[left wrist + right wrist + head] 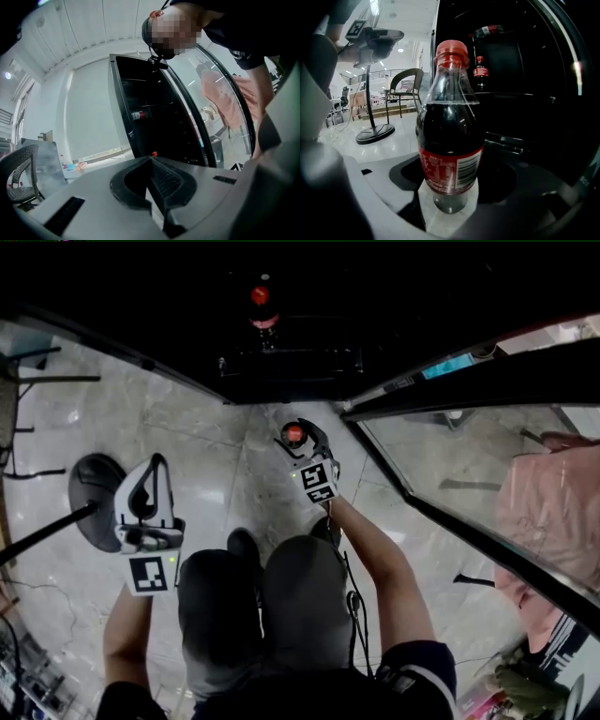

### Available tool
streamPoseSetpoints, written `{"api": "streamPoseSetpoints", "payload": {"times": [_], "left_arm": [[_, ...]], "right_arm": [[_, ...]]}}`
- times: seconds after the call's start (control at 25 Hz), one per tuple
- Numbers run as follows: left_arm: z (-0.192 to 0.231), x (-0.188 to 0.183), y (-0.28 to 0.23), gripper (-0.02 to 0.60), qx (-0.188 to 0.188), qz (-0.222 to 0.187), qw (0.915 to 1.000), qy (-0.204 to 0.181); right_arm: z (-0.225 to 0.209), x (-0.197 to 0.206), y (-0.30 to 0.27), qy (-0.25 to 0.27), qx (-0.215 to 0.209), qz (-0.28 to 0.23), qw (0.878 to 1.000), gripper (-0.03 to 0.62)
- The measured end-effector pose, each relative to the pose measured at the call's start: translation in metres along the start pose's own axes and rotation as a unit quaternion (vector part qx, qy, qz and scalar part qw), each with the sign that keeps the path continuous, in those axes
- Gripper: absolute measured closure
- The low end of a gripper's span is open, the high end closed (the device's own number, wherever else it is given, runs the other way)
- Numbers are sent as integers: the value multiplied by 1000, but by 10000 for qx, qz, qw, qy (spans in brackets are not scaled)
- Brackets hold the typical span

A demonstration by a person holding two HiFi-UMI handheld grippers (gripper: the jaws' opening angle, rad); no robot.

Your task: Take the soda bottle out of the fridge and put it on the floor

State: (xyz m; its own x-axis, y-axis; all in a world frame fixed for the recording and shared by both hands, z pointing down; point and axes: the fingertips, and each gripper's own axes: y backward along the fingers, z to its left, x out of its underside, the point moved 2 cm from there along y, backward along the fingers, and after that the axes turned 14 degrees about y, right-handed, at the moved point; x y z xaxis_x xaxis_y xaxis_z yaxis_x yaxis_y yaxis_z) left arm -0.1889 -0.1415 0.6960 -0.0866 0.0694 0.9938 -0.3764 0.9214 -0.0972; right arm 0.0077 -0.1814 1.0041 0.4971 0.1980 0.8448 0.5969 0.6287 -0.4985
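Observation:
The soda bottle (pixel 449 140), dark cola with a red cap (pixel 293 434) and red label, stands upright between the jaws of my right gripper (pixel 296 439), which is shut on its lower body (pixel 450 180). It hangs just above the marble floor (pixel 211 460), in front of the open fridge (pixel 291 367). My left gripper (pixel 156 461) is off to the left over the floor, shut on nothing, its tips (pixel 151 158) pointing roughly level toward the fridge. A second bottle (pixel 262 304) (pixel 480 70) remains on a fridge shelf.
The glass fridge door (pixel 450 474) stands open on the right, with a pink cloth (pixel 553 507) behind it. A round black stand base (pixel 92 512) (pixel 375 133) is on the floor at left, and a chair (pixel 405 86) stands beyond it. My knees (pixel 262 587) are below the grippers.

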Motion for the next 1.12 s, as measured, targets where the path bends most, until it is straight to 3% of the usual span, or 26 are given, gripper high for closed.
{"api": "streamPoseSetpoints", "payload": {"times": [1.12], "left_arm": [[6,28,-5,558,14,5,9998,-221]], "right_arm": [[9,45,-29,35,298,-89,9995,272]]}}
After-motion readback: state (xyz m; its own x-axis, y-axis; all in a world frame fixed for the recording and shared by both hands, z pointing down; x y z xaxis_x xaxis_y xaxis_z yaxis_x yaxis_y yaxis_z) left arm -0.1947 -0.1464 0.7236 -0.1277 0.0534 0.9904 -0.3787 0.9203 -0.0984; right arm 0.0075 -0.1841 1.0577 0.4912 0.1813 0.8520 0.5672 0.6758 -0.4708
